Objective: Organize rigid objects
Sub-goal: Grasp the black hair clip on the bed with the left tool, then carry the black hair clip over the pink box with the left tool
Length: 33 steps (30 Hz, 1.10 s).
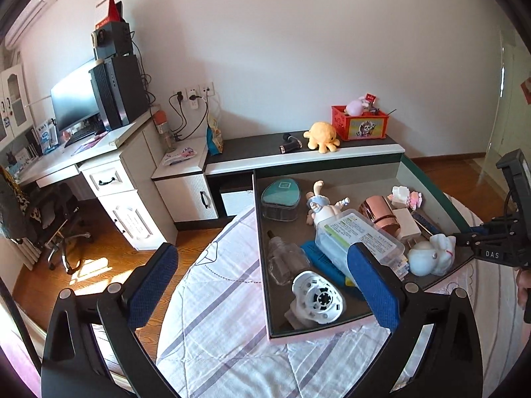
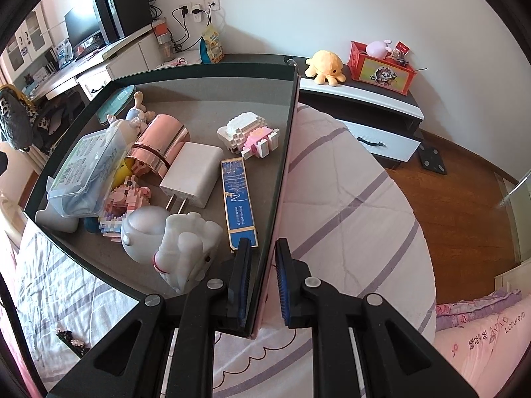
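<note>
We're pinching the stiff, laden tray [image 2: 285, 152] wall between the right gripper [image 2: 262, 282] fingers, left gripper [image 1: 262, 265] gaping empty.

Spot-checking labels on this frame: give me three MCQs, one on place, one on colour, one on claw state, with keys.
1. Where does the yellow octopus plush sit?
A. inside the tray
B. on the dark shelf top beside the red box
C. on the floor

2. What colour is the shiny cylinder in the tray?
A. rose gold
B. green
C. black

3. How does the right claw stand?
A. wide open over the bed
B. shut on the white charger
C. straddling the tray wall, one finger each side

Key: 1 B, the plush rests by the red box on the shelf. 2 A, pink metallic sheen. 3 C, the tray edge runs between its fingers; contact is unclear.
</note>
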Tool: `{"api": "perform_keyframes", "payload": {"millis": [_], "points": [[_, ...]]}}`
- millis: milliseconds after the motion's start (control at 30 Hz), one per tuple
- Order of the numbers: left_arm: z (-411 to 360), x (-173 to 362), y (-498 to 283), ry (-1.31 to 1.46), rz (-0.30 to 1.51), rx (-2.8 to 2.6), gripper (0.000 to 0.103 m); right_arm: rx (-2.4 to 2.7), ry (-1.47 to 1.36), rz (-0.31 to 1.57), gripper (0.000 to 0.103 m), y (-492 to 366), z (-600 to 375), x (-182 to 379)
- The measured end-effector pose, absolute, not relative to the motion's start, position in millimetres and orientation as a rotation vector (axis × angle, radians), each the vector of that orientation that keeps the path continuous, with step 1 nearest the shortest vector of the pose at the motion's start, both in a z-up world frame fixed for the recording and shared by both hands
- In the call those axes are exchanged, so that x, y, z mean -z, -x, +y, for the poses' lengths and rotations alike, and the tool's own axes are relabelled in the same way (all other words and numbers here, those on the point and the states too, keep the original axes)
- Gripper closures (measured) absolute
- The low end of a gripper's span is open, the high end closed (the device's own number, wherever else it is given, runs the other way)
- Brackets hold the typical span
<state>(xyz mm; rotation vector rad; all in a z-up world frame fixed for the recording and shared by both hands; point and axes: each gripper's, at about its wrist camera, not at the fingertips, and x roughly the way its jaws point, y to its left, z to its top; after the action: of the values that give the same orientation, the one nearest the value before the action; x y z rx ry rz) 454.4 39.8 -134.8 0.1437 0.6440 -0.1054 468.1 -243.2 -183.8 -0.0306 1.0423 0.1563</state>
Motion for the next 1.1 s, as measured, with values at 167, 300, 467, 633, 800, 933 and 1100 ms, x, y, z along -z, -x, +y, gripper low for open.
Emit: {"api": "perform_keyframes", "payload": {"millis": [167, 300, 467, 633, 800, 933, 1100], "points": [[43.6, 141.2, -431.5, -0.158, 0.653, 0.144, 0.0, -0.155, 0.015, 1.046, 0.088, -466.1, -246.0, 181.9], [31.4, 157.6, -404.4, -0.224, 0.666, 0.228, 0.0, -0.151, 0.015, 1.047, 0.088, -464.8, -245.8, 181.2], [-1.8, 197.4, -372.9, -0.39, 0.689, 0.412, 0.0, -0.147, 0.005, 1.047, 0.088, -465.8, -247.8, 182.1], [-34.0, 227.1, -362.9, -0.481, 0.728, 0.538, 0.003, -0.149, 0.009, 1.048, 0.088, -465.8, -247.7, 181.8], [-53.7, 237.8, -362.4, -0.504, 0.794, 0.61, 0.029, -0.152, 0.011, 1.05, 0.088, -466.6, -249.3, 181.2], [-54.1, 241.2, -370.2, -0.428, 0.861, 0.636, 0.079, -0.153, 0.013, 1.049, 0.088, -467.0, -249.9, 180.8], [-31.6, 240.1, -384.3, -0.345, 0.898, 0.513, 0.087, -0.152, 0.013, 1.051, 0.088, -467.6, -251.8, 180.2]]}}
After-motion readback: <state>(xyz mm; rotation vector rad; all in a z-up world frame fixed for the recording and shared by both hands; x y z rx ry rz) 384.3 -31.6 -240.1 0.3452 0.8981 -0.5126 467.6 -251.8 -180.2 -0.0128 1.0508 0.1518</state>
